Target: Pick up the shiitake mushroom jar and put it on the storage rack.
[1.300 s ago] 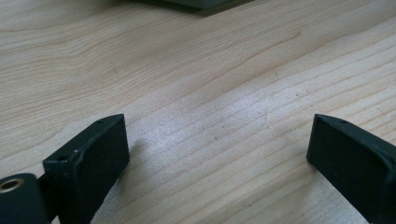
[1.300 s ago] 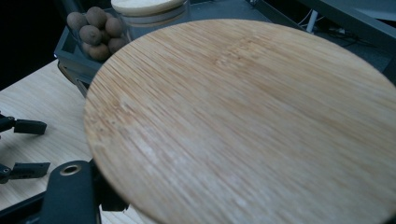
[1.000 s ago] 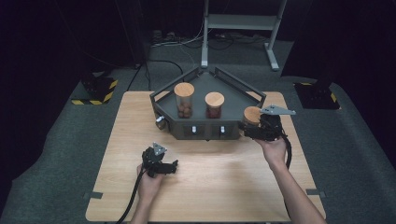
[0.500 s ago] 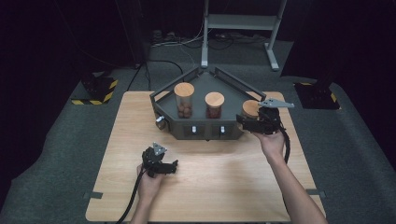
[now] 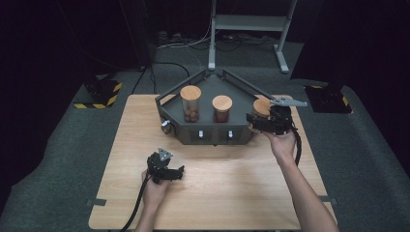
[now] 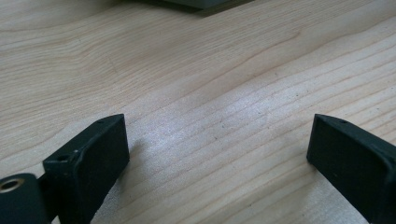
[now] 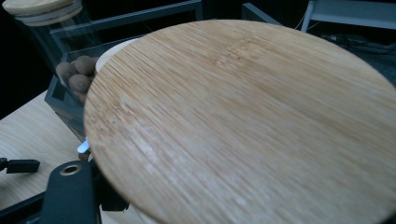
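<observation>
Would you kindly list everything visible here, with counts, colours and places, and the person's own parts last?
Light wooden table: one, pale wood, centre of the high view.
Dark grey angular tray: one, at the table's far side.
Clear glass jars with round bamboo lids: two in the tray, one holding brown balls, one with darker contents.
Third round bamboo lid: one, pale wood, at the tray's right end, up against the right claw; what is under it is hidden.
Yellow-black striped floor block: one, left of the table.
Grey metal stand: one, behind the table.
Left claw: black, open, over bare table.
Right claw: black, shut on the third lid.
</observation>
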`<state>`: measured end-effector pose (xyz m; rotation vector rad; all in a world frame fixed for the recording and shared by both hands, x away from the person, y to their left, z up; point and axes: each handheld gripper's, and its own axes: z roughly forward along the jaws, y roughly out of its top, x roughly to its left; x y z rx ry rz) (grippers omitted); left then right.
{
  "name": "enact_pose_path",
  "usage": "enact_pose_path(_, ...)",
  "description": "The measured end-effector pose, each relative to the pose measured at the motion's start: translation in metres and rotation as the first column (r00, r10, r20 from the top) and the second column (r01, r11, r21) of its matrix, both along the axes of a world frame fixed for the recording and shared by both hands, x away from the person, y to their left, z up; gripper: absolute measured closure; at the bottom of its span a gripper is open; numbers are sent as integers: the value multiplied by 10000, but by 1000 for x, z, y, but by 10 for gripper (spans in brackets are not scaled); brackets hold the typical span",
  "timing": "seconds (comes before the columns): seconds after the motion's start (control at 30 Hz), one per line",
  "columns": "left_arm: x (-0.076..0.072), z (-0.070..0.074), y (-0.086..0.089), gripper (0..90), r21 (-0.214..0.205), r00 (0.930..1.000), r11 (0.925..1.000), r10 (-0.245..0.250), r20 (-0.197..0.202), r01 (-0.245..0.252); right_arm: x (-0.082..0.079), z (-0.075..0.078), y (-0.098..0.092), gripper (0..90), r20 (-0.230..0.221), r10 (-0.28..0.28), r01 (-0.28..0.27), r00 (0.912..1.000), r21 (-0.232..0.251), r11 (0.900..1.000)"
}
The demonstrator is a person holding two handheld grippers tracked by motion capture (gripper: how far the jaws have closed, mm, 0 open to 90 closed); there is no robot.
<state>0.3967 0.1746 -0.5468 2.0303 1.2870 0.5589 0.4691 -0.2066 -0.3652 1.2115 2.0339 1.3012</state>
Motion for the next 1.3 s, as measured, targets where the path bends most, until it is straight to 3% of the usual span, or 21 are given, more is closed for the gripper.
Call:
enact_pose_path(0.53,0,0,0,57,-10,10000,10000,8,4,-8,12,4,7,252,16,-136,136,9999,-259,9996)
enact_pose_path(0.97,0,0,0,57,-3,10000,10000,3,1,-3,25,8,12,252,34,-390,391,9992,-130,9992)
enact_pose_path(1.3,0,0,0,58,3,10000,10000,3,5,-3,36,2,13,252,-51,-736,735,9973,-279,9969)
